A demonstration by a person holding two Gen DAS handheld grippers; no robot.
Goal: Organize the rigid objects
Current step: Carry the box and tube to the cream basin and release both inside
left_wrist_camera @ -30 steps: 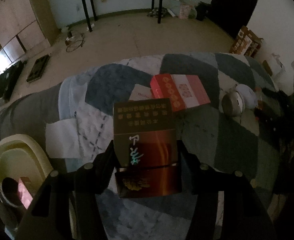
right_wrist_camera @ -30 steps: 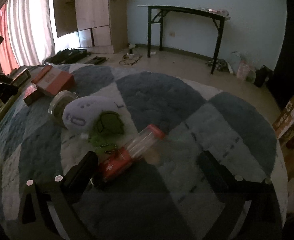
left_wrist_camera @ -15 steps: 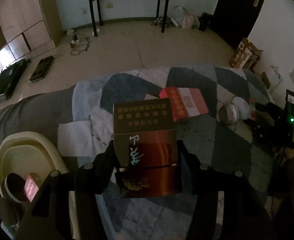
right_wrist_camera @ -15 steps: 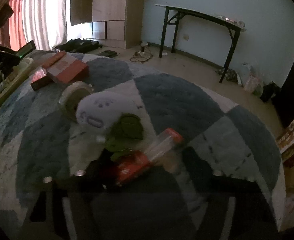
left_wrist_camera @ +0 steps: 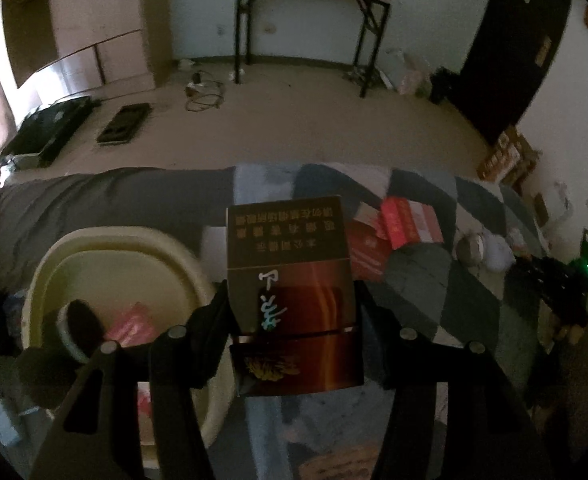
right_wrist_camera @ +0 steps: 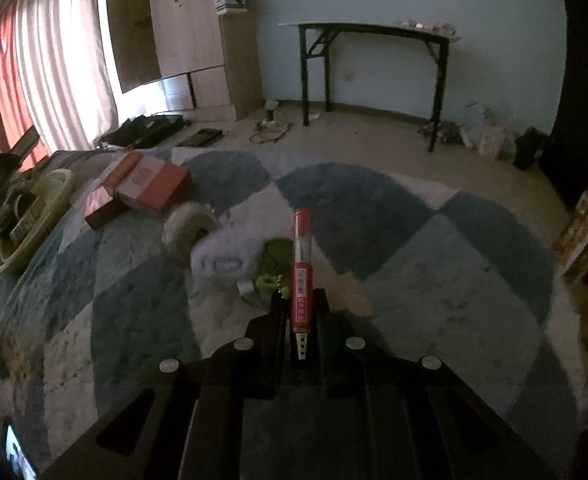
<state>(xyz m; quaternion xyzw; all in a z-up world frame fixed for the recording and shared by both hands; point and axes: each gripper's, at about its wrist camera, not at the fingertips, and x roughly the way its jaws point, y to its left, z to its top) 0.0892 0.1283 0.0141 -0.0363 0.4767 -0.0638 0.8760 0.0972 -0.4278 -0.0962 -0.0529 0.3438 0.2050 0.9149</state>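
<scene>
My left gripper (left_wrist_camera: 291, 298) is shut on a brown cigarette box (left_wrist_camera: 290, 264) with gold print, held upright beside a cream basin (left_wrist_camera: 94, 248). A pink box (left_wrist_camera: 132, 326) and a dark cup (left_wrist_camera: 76, 328) lie in that basin. My right gripper (right_wrist_camera: 300, 300) has its jaws closing tight on a slim red-and-clear tube (right_wrist_camera: 302, 256). The pads press on its red label, and it points straight ahead above the blue checked blanket (right_wrist_camera: 374, 208).
A red-and-white box (left_wrist_camera: 410, 222) and a smaller red pack (left_wrist_camera: 366, 254) lie on the blanket. The right wrist view shows the red box (right_wrist_camera: 150, 180), a tape roll (right_wrist_camera: 186, 228), a white plush (right_wrist_camera: 222, 258), a green toy (right_wrist_camera: 274, 256) and the basin (right_wrist_camera: 34, 208) at far left.
The left gripper carried the brown box left and up, bringing the basin close beside it. The right gripper went from wide open to shut on the tube, which swung to point forward.
</scene>
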